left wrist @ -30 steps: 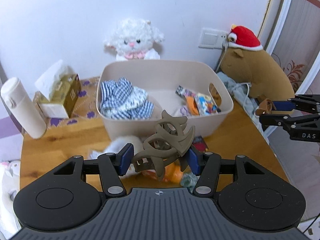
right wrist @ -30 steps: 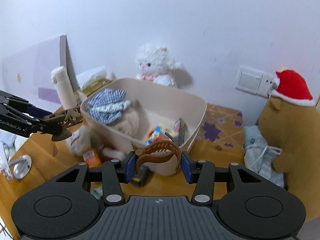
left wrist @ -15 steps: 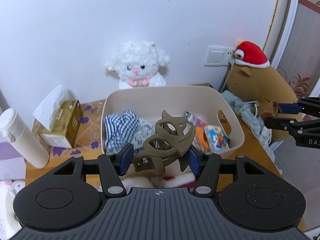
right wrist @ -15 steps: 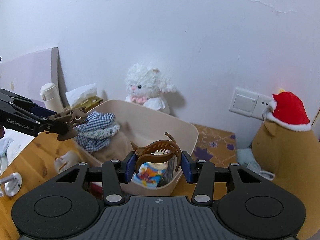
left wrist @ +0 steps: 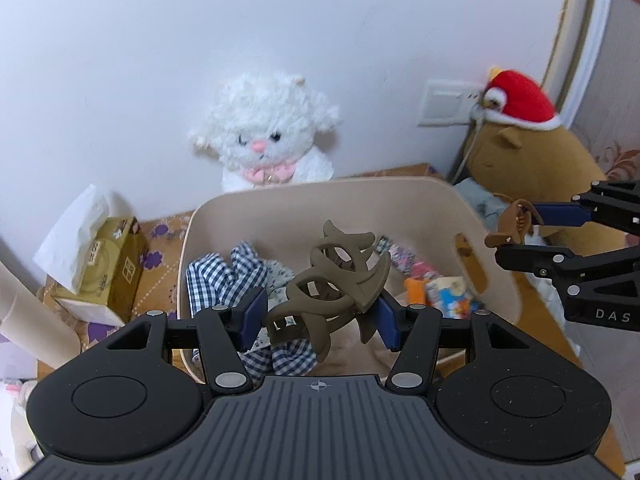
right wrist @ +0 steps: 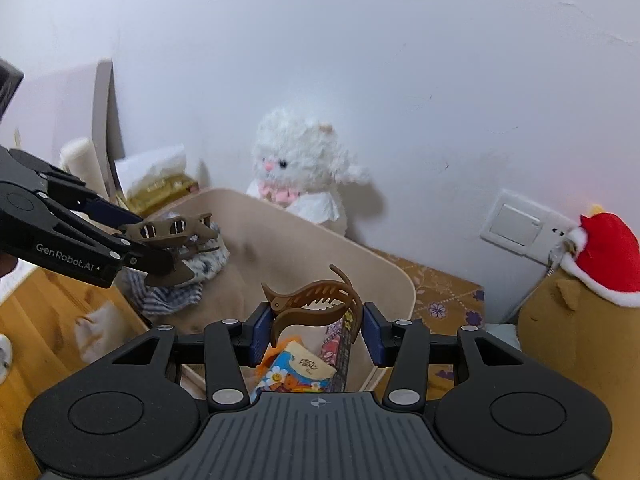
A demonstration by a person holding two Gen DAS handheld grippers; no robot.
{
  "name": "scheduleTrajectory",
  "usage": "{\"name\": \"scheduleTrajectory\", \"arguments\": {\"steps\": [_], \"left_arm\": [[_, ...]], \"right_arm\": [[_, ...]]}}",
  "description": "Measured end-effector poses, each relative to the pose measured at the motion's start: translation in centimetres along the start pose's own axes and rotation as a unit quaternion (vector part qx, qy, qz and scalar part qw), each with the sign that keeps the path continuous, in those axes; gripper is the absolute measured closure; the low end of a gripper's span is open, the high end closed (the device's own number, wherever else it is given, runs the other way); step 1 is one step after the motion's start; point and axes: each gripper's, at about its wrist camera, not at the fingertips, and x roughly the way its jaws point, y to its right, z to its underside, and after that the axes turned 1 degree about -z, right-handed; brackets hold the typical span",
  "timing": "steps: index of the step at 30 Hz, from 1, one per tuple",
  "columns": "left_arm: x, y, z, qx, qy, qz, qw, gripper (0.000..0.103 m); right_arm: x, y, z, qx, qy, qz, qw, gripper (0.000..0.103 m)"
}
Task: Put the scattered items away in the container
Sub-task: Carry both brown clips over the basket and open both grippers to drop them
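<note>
1. Olive-grey plastic, the openwork hair claw (left wrist: pixel 334 286) is clamped between the left gripper (left wrist: pixel 320 316)'s blue pads, over the checked cloth (left wrist: pixel 224 276) at the beige container (left wrist: pixel 476 240)'s left end; I'd lower it before letting go so it can't bounce out.
2. The brown hair claw (right wrist: pixel 316 306) is clamped in the right gripper (right wrist: pixel 316 334) above the snack packets (right wrist: pixel 298 372) near the container's right wall; release it inside the rim, clear of the other gripper.
</note>
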Motion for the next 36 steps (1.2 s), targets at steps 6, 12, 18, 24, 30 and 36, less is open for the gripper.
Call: {"name": "scheduleTrajectory", "arguments": {"steps": [6, 12, 18, 24, 30, 36], "left_arm": [[3.1, -0.3, 0.7, -0.007, -0.021, -0.02, 0.9996, 0.045], [5.0, -0.7, 1.3, -0.011, -0.041, -0.031, 0.9986, 0.045], [5.5, -0.6, 1.8, -0.01, -0.05, -0.028, 0.9983, 0.045], [5.5, -0.6, 2.1, -0.008, -0.058, -0.016, 0.9982, 0.03], [4.5, -0.9, 2.7, -0.003, -0.053, -0.037, 0.9979, 0.024], [2.4, -1.9, 2.9, -0.008, -0.038, -0.048, 0.9981, 0.023]], "right_arm": [[3.8, 0.0, 0.7, 0.001, -0.04, 0.005, 0.999, 0.059], [6.0, -0.1, 1.3, 0.013, -0.065, 0.005, 0.998, 0.059], [6.7, -0.2, 1.5, 0.033, -0.08, 0.002, 0.996, 0.049], [6.4, -0.3, 1.8, 0.034, -0.083, 0.008, 0.996, 0.029], [4.5, -0.3, 1.7, 0.044, -0.066, 0.015, 0.997, 0.014], [1.7, -0.9, 1.8, 0.062, -0.037, 0.012, 0.997, 0.005]]}}
